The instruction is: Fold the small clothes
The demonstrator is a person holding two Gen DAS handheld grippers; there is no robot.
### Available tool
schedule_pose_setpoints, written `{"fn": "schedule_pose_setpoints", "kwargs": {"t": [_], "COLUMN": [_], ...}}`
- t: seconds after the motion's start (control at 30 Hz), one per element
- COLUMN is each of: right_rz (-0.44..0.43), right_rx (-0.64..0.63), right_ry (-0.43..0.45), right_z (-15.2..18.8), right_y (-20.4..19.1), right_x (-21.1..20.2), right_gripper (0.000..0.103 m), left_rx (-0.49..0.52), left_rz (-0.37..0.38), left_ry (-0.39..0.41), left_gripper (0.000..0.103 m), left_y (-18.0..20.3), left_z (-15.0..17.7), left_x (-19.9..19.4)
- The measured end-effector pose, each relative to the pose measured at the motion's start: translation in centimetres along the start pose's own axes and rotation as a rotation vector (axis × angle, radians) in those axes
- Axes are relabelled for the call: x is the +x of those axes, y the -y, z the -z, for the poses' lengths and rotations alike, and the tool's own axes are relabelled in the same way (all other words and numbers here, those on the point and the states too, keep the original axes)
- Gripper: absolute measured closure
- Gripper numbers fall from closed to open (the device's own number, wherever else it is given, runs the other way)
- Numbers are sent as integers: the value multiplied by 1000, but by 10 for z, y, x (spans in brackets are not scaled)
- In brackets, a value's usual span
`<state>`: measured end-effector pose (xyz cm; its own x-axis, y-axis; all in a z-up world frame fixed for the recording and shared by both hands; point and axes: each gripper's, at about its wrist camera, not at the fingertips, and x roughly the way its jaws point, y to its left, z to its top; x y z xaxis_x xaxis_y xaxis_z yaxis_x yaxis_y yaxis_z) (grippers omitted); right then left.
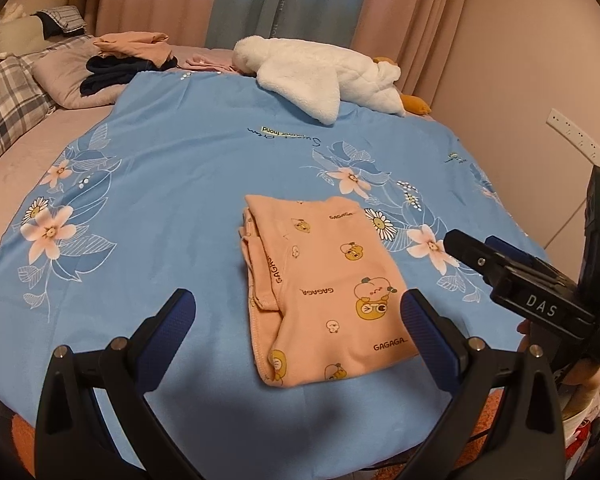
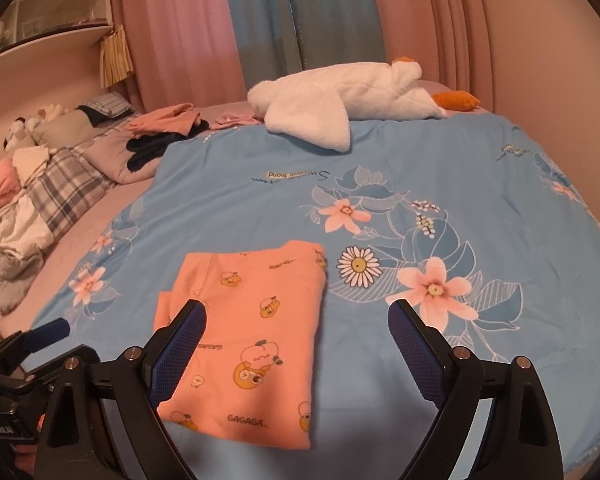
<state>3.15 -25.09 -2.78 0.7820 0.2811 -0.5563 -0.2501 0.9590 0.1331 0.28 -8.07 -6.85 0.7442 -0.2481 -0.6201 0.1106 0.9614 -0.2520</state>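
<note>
While both my left gripper (image 1: 296, 314) and right gripper (image 2: 296, 336) gape empty, nudging the folded peach pyjama top (image 1: 320, 292) at twelve o'clock could perhaps undo its layered left edge.

Folded peach garment (image 1: 320, 284) on blue floral sheet (image 1: 172, 168), left gripper (image 1: 296, 316) jaws apart, empty

The bed is covered by a blue sheet (image 1: 180, 168) with flower prints. On the sheet lies a folded pink garment (image 1: 324, 292), flat, near the front edge. At the far edge rests a white plush duck (image 1: 320, 72). Beside the sheet are pillows (image 1: 8, 96) and a pile of clothes (image 1: 128, 60).
</note>
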Motion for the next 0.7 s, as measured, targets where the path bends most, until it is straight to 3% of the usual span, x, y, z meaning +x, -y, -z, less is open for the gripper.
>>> {"fn": "schedule_pose_setpoints", "kwargs": {"t": [0.7], "right_rz": [5], "right_rx": [-12], "right_ry": [-17], "right_z": [-1], "right_y": [-3], "right_x": [2], "right_gripper": [11], "left_rx": [-31], "left_rz": [28], "left_ry": [12], "left_gripper": [1], "left_y": [-6], "left_z": [0], "left_x": [-7]}}
